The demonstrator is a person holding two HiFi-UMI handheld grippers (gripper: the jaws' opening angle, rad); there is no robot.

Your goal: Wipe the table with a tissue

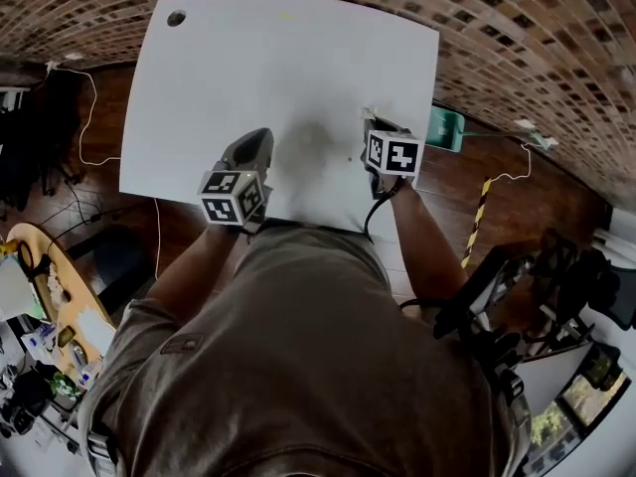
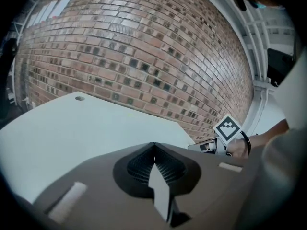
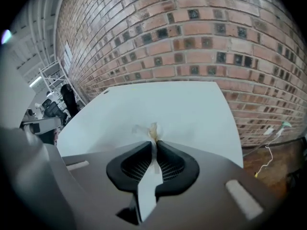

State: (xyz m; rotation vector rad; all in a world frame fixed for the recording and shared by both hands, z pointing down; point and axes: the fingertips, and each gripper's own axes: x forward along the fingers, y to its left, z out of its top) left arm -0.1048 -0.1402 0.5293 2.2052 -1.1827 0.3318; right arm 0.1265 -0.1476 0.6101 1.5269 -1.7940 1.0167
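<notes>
Right gripper (image 3: 154, 143): jaws clenched on a tissue (image 3: 152, 130). A thin strip ran back between the pads and a small crumpled tuft stuck out past the tips. The tuft looked faintly yellowed at the pinch, though I could not tell whether that was dirt or light.

- From the head view, this gripper sat low over the near right part of the table (image 1: 288, 68), not far from the right edge.
- The tuft pointed down at the white top. It seemed to be touching or just above it, and no view settled which.

Left gripper (image 2: 153, 145): jaws closed together with nothing between them. It hung over the near left edge of the table, well apart from the tissue, and looked idle.

Table: broad, white and bare, with a small round hole (image 1: 176, 18) at the far left corner. I saw no spill or smear that I could be sure of.

Progress, as judged:
- The tissue was picked up and brought to the surface, so the grasp was done.
- Wiping appeared to be at an early or middle stage. Only the near right patch was under the tissue.
- The far half and the left side were left to cover, and nothing on the top showed which parts had been wiped.
</notes>
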